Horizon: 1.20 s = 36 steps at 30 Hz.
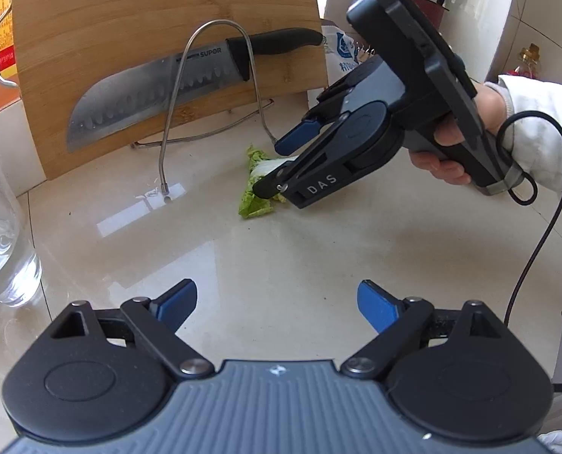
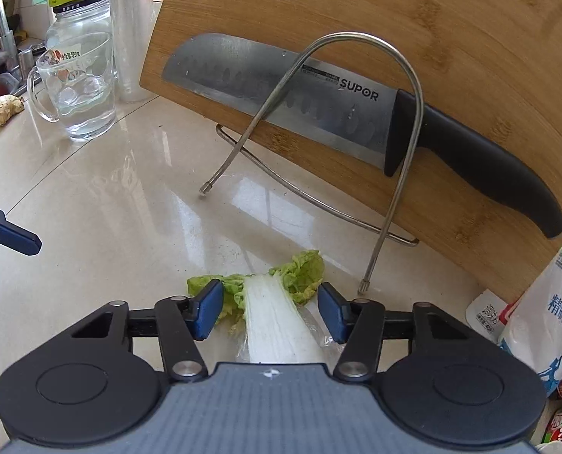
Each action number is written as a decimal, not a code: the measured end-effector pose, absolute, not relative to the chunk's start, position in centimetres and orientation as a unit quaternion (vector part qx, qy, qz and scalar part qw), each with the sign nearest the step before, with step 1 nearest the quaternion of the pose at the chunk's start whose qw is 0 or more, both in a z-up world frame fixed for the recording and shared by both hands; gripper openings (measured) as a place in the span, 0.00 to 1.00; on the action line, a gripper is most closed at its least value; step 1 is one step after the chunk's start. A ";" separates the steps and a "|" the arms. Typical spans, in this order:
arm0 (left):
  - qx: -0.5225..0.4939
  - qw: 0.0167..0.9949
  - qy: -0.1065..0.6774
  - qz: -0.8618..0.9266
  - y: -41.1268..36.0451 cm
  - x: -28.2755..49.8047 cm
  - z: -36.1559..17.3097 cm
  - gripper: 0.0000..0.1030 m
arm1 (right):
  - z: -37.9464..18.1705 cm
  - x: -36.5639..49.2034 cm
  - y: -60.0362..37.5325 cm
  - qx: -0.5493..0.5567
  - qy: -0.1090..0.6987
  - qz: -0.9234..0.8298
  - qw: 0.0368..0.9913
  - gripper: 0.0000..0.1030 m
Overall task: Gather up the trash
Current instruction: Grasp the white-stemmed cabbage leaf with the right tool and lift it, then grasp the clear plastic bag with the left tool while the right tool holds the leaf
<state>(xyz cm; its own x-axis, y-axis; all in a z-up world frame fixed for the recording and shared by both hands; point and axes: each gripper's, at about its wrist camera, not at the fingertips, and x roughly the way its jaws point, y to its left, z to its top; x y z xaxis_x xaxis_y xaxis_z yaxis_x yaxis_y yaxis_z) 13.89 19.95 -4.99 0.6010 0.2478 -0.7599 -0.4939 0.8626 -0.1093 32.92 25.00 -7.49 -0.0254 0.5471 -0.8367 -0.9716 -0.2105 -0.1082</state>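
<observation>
**Right gripper straddling cabbage leaf on counter**

Lying flat on the glossy beige countertop [image 2: 91, 196], just near of the wire rack [image 2: 356, 143]: a cabbage leaf [image 2: 277, 302], white rib pointing toward the camera, green frills at the far end and the left side. Straddling it with the right gripper [image 2: 269, 310], jaws standing wide apart, blue pads [image 2: 209, 310] flanking the rib on either side without pressing it; gripping nothing yet. Tilting down onto the leaf [image 1: 256, 196] as seen from the left wrist camera, right gripper [image 1: 277, 166] held in a hand [image 1: 451, 151] in a white sleeve.

Hovering well back over bare counter: the left gripper [image 1: 277, 306], jaws likewise wide open, holding nothing.

Leaning in the rack at the far side: a bamboo cutting board [image 2: 394, 38] with a black-handled knife [image 2: 337, 102] resting against it behind the wire loop. Standing far left: a glass mug [image 2: 80, 90] with water, a glass jar [image 2: 76, 19] behind it. Sitting at the right edge: a white salt bag [image 2: 545, 314].
</observation>
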 end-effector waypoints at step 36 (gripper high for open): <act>-0.093 0.890 0.414 0.164 20.6 18.0 -6.0 0.89 | -1.8 33.2 13.7 -0.332 0.270 0.641 0.638 0.33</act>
<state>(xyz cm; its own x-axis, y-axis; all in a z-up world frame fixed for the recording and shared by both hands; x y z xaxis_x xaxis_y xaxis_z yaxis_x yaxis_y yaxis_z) 18.02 20.61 -5.96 0.6023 0.2156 -0.7686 -0.3701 0.9285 -0.0295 33.20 13.69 -1.78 0.0338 0.6377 -0.7696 -0.9961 -0.0412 -0.0778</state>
